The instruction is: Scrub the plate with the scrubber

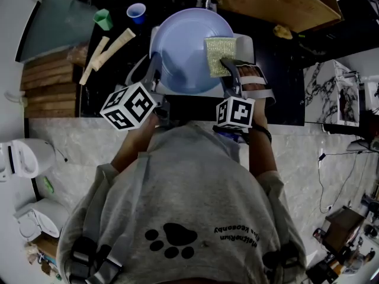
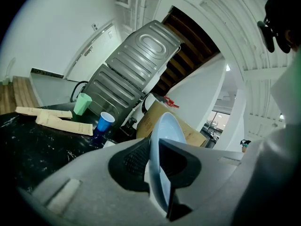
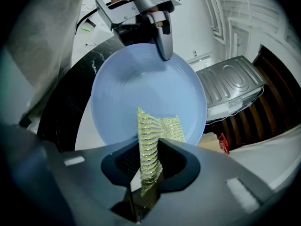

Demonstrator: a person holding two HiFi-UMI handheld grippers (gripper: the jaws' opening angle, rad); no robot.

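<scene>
L gripper is clenched on the plate at its left rim. The round plate is over the black counter, hollow side facing the person. R gripper pinches the near end of the scrubber. It lies flat on the plate's right part, long side going near to far. Blue cup, green cup & paper packs sit far left, apart from the plate's rim.

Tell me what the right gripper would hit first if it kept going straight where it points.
The plate: the right gripper, shut on the scrubber, points at the plate's inner face, so the scrubber's free end would press into it first. It may already touch; depth is unclear.
</scene>
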